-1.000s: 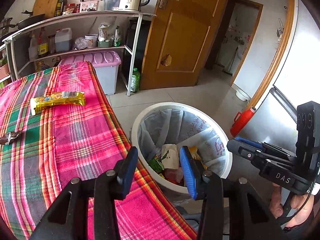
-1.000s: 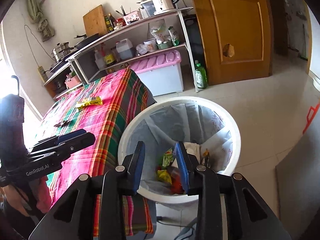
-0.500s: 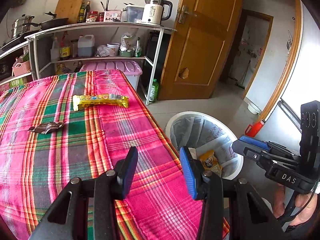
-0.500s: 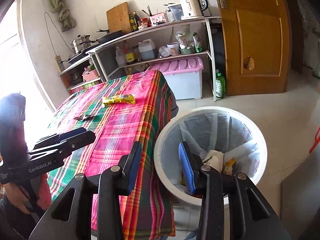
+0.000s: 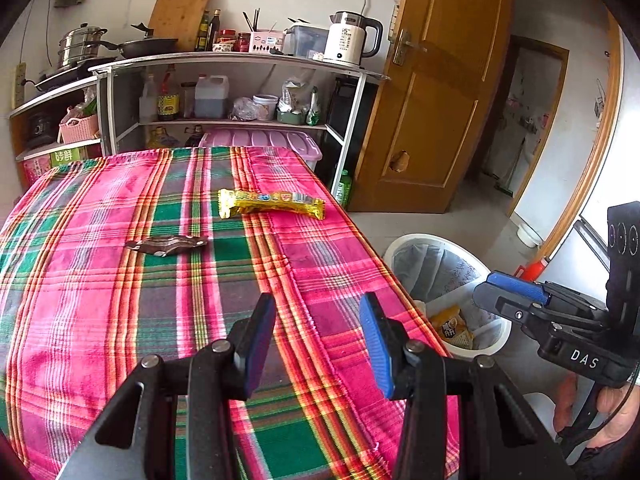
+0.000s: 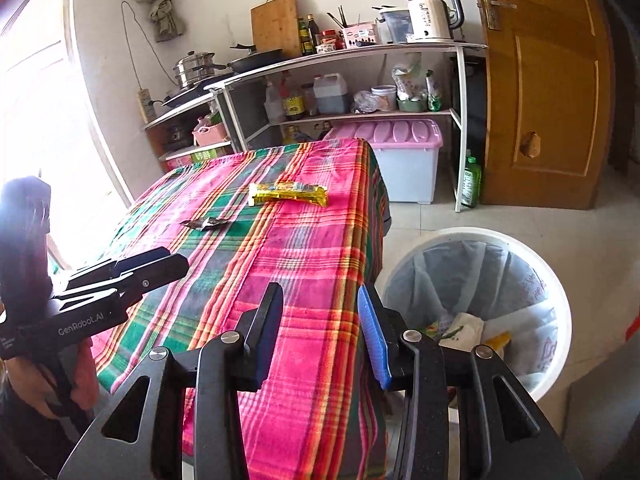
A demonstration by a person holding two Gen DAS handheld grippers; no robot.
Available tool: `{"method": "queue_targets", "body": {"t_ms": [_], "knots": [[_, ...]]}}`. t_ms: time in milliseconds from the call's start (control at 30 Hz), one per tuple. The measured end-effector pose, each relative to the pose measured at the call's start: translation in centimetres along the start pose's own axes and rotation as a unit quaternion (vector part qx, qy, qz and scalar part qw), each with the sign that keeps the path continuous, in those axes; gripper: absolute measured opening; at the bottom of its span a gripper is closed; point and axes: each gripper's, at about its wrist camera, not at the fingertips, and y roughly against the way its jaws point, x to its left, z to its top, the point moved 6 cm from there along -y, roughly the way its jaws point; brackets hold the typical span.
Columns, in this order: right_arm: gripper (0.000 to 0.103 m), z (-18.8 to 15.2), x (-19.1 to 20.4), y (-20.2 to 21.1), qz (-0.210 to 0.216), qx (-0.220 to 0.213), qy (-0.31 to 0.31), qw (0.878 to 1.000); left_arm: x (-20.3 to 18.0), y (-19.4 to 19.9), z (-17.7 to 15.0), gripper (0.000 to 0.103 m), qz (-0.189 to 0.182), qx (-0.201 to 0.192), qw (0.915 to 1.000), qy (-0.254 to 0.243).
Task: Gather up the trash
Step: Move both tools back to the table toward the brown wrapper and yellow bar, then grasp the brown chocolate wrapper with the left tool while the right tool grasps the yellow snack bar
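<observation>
Because the table (image 5: 100, 300) fills most of both views under its pink and green checked cloth, it sets the scene, with the white bin (image 6: 556, 292) standing on the floor just beside its near corner, lined with a clear bag and already holding a few wrappers. Over the near end of the table hang the two tongs: the left gripper (image 5: 316, 340) has its jaws apart with nothing but cloth showing between them, and the right gripper (image 6: 320, 336), whose jaws have just been opening, is likewise empty. Farther along the cloth lies the yellow wrapper (image 5: 272, 203), long and flat, well apart from both tongs. Nearer and to its left rests the dark wrapper (image 5: 166, 243), small, crumpled and glossy. Both pieces look very light and limp, likely slippery foil or film that will buckle rather than resist, so a pinch across the narrow middle of the yellow one, or on a raised crease of the dark scrap, seems the safest hold; a shallow grab could just slide it along the cloth.
</observation>
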Motion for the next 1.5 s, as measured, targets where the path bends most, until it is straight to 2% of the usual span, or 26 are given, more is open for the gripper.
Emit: {"method": "queue_targets", "body": {"t_ms": [333,467,833,1167,1333,1500], "knots": [[0.041,1.8,3.6,-3.1,0.022,0.012,0.053,0.998,4.4,0.5,0.0,0.046,0.031,-0.004,0.9994,0.017],[0.045,2.4,4.6,-4.3,0.027,0.017,0.068,0.997,5.7,0.5,0.2,0.046,0.039,-0.004,0.9990,0.023],[0.045,4.3,5.0,-7.4,0.024,0.028,0.102,0.994,8.5,0.0,1.5,0.046,0.051,-0.006,0.9984,0.025],[0.045,6.4,4.4,-11.0,0.016,0.036,0.138,0.990,11.4,-2.6,3.3,0.048,0.062,0.010,0.9979,0.016],[0.051,7.7,4.3,-12.8,0.013,0.036,0.159,0.987,12.3,-4.5,3.8,0.052,0.063,0.022,0.9978,0.007],[0.052,8.8,4.4,-15.2,0.012,0.041,0.185,0.982,13.0,-6.2,4.5,0.053,0.065,0.030,0.9974,0.001]]}}
